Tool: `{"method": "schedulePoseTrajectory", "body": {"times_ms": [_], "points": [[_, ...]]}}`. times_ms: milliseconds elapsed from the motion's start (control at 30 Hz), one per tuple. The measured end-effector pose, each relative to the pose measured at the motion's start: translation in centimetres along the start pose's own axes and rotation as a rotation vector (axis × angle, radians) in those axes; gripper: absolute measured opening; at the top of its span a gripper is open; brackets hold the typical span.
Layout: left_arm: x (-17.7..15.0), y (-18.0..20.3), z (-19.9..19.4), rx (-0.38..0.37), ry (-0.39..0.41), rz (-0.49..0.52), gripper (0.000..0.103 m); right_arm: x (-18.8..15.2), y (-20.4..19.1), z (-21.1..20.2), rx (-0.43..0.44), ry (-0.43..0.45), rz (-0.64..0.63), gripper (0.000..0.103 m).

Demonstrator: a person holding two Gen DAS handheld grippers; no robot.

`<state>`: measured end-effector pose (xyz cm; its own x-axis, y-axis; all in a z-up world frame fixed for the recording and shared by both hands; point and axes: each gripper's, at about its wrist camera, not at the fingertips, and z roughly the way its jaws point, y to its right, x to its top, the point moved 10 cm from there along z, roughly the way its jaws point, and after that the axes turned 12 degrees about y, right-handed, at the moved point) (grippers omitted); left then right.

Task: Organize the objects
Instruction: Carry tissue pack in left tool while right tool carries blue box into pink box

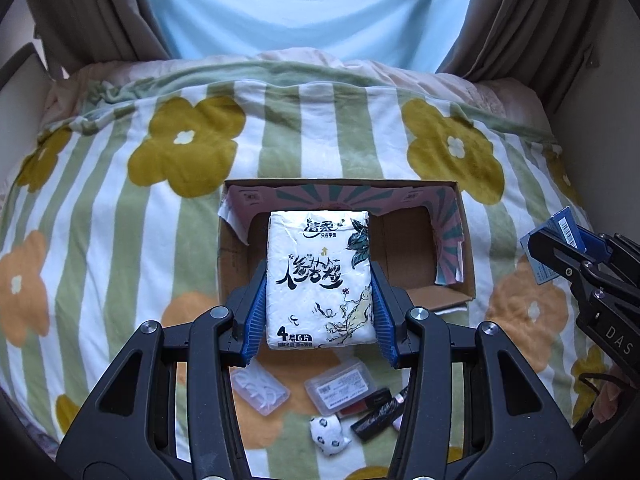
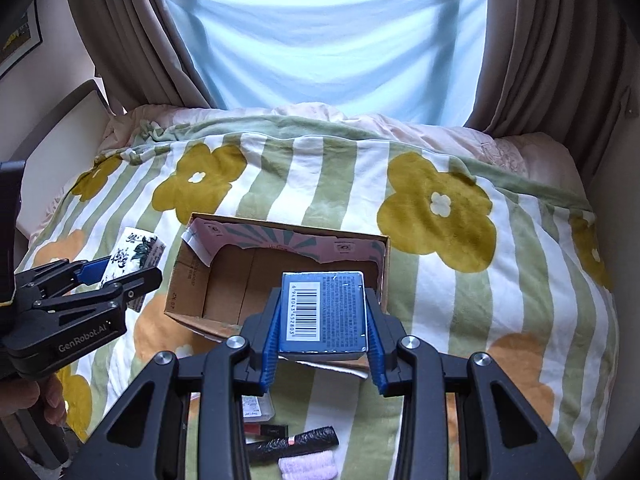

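A white printed tissue pack [image 1: 320,280] is clamped by the left gripper [image 1: 320,304], a blue barcoded box [image 2: 324,312] by the right gripper [image 2: 323,336], above the open cardboard box [image 1: 466,264].

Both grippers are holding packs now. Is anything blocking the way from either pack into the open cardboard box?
Nothing visible blocks either. The white tissue pack in the left gripper and the blue barcoded box in the right gripper are held by the brown cardboard box, whose floor looks bare.
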<state>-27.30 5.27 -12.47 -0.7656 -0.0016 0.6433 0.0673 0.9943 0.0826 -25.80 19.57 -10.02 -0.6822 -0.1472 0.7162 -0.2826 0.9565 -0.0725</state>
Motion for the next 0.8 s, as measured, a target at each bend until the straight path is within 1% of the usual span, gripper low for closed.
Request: {"method": "schedulePoseTrajectory", "body": {"times_ms": [200, 400, 500, 600, 800], "points": [[-0.7, -0.7, 7.9, 0.015, -0.085, -0.022, 0.042, -1.4, -0.9, 7.5, 0.066, -0.089, -0.041, 0.034], [-3.0, -2.1, 15.0, 0.033, -0.181, -0.044, 0.042, -4.6, -2.6, 14.3, 0.143, -0.187, -0.095, 0.034], [-4.5, -2.6, 18.1, 0.037, -0.225, -0.05, 0.042, -6.4, -2.7, 17.2, 0.159, -0.237, -0.107, 0.034], [-5.8, -2.8, 20.3, 0.043, -0.252, -0.038, 0.042, -8.0, -2.5, 19.2, 0.171, -0.281, -0.1, 0.034], [-6.5, -2.7, 22.0, 0.039, -0.27, -0.03, 0.042, -9.0, -2.2, 20.5, 0.187, -0.302, -0.098, 0.034]]}}
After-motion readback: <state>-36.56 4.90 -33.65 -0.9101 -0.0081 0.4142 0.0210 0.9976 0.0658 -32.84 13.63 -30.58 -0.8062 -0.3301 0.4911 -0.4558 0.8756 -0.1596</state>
